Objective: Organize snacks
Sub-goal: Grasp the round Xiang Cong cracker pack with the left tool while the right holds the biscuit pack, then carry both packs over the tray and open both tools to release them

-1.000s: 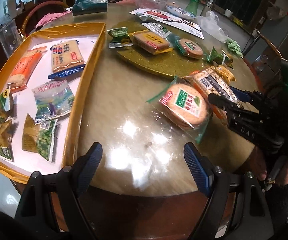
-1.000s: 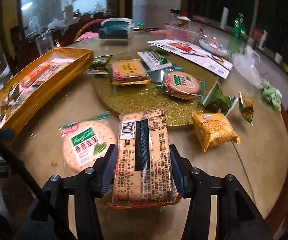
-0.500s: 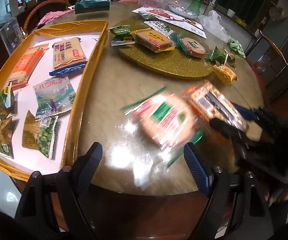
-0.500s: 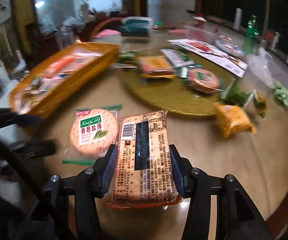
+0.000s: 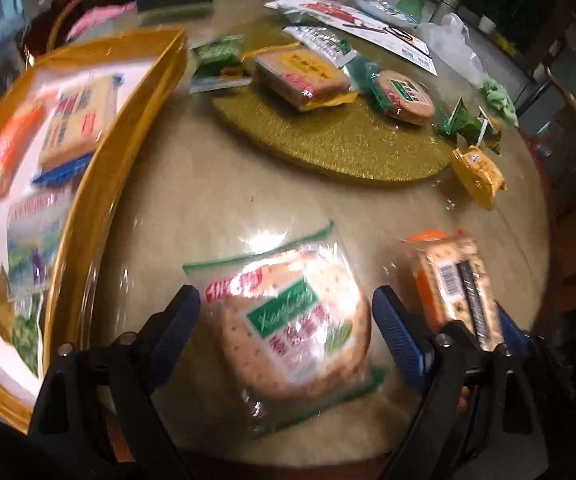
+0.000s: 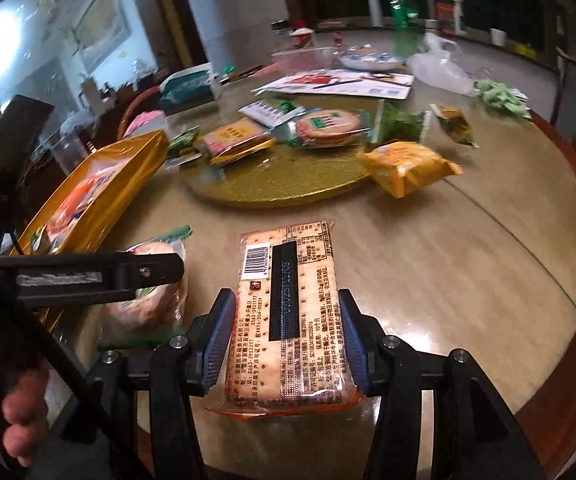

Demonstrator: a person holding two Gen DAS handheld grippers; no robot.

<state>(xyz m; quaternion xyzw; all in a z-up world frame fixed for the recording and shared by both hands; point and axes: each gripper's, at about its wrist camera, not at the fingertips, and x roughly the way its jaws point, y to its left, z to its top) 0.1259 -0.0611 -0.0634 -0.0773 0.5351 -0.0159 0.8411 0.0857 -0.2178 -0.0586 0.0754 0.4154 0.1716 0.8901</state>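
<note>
Left tool [image 5: 286, 322] hung over the near edge of the tabletop [image 5: 208, 208], its blue ribbed pads spreading wider on either side of a round cracker pack [image 5: 293, 320], which lay flat in crinkled clear film with green seams; neither pad pressed on it. Right tool [image 6: 286, 334] pinched a rectangular cracker pack [image 6: 288, 312] by its long sides, the barcode and a black stripe facing up, an orange edge showing at the near end.

Largest was the round tabletop, smooth, glossy and pale brown with a dark wooden rim. On its left stood one rectangular gold tray [image 5: 100, 184] with a white floor, holding several blurred packets that could not be counted. Toward the middle lay one round, glittery gold mat [image 5: 339, 148]. On the mat sat one square yellow-labelled pack [image 5: 299, 76] and a second round cracker pack [image 5: 403, 96]. Just off the mat's right edge lay one puffy yellow pouch [image 5: 477, 172], with small green packets beyond it.
</note>
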